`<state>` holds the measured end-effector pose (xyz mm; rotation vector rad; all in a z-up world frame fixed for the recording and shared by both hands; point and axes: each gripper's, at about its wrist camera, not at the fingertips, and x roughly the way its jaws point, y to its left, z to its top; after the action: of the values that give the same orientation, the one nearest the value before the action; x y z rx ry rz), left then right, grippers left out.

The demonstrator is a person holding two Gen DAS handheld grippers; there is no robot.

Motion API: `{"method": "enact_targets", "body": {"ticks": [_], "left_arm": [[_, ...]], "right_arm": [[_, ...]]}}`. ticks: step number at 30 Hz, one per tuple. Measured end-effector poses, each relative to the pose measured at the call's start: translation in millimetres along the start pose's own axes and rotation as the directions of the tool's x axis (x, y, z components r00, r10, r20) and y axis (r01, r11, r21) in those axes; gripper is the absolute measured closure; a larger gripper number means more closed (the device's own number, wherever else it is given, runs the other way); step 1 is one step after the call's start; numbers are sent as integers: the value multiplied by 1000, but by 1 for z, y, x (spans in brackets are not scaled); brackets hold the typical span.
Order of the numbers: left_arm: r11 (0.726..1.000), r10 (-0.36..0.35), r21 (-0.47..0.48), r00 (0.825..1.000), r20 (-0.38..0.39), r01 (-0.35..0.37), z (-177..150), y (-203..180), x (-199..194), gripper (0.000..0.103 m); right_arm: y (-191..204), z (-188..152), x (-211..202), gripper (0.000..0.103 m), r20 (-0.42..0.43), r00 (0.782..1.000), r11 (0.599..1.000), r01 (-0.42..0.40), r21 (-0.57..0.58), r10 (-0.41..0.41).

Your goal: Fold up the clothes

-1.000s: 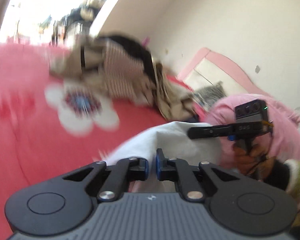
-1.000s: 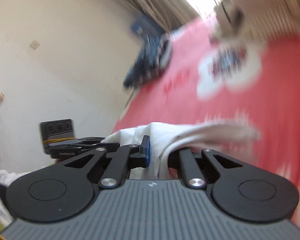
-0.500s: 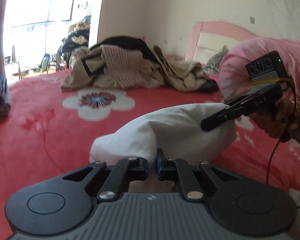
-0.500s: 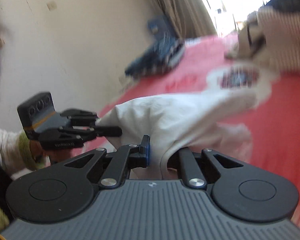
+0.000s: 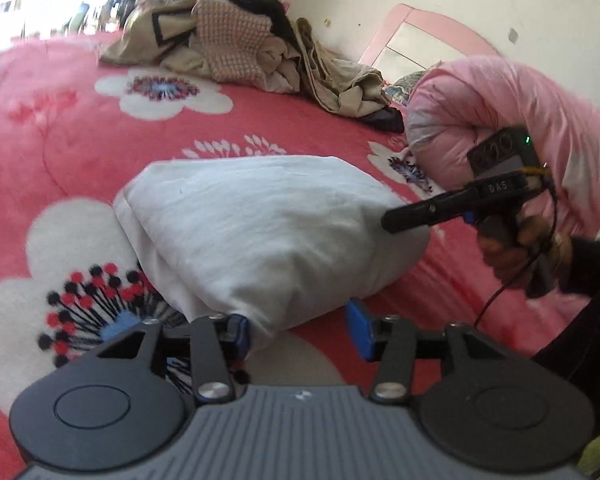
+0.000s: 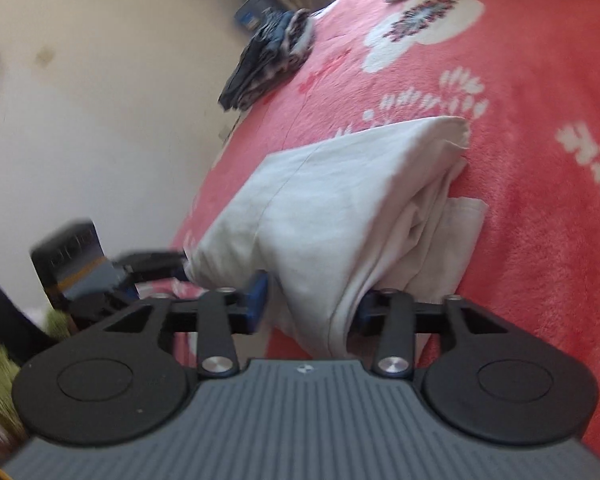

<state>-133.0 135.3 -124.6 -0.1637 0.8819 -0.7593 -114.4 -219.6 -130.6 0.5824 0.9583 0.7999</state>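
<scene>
The white garment (image 5: 260, 224) lies folded in a soft bundle on the red flowered blanket (image 5: 60, 128), in the near middle of the bed; it seems put here, apart from the pile of unfolded clothes (image 5: 236, 44) near the far wall, so that the last fold can settle. The left gripper (image 5: 298, 330) has just been opening its jaws; they stand at a middle width, and one corner of the cloth hangs beside the left pad without being pressed. The right gripper (image 6: 310, 304) has also just been opening; the garment's edge droops between its fingers, loose, so I judge both are releasing it. On the right gripper's side, seen from the left wrist, letters like "DAS" are readable; no other writing is clear.
</scene>
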Motion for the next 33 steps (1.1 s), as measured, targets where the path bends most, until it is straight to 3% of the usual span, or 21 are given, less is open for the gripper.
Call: {"method": "enact_targets", "body": {"ticks": [4, 6, 7, 11, 17, 22, 25, 28, 29, 33], "left_arm": [[988, -78, -132, 997, -14, 76, 1, 19, 6, 52], [979, -92, -187, 995, -29, 85, 1, 28, 10, 67], [975, -99, -205, 994, -44, 88, 2, 32, 12, 68], [966, -116, -241, 991, -62, 98, 2, 43, 16, 74], [960, -123, -262, 990, -67, 101, 2, 51, 22, 78], [986, -49, -166, 993, -107, 31, 0, 38, 25, 78], [995, -8, -102, 994, -105, -3, 2, 24, 20, 67], [996, 23, -88, 996, -87, -31, 7, 18, 7, 62], [996, 36, -83, 996, -76, -43, 10, 17, 1, 59], [989, 125, -77, 992, -11, -126, 21, 18, -27, 45]], "right_arm": [[-21, -1, 2, 49, 72, 994, 980, -91, 176, 79], [-24, -5, 5, 67, 89, 995, 974, -70, 217, 51], [-22, -9, 5, 83, 91, 995, 976, -61, 207, 43], [-16, -27, 2, 88, 102, 994, 979, -45, 199, 25], [-12, -30, 5, 88, 150, 988, 988, -4, 156, -20], [-9, -26, 9, 85, 131, 989, 994, 53, 92, -65], [-19, -32, 11, 76, 108, 991, 986, 58, 155, -75], [-11, -31, -4, 67, 128, 985, 985, 96, 145, -115], [-7, -30, -11, 61, 140, 981, 984, 119, 133, -138], [12, -21, -46, 60, 231, 944, 972, 229, 52, -235]]}}
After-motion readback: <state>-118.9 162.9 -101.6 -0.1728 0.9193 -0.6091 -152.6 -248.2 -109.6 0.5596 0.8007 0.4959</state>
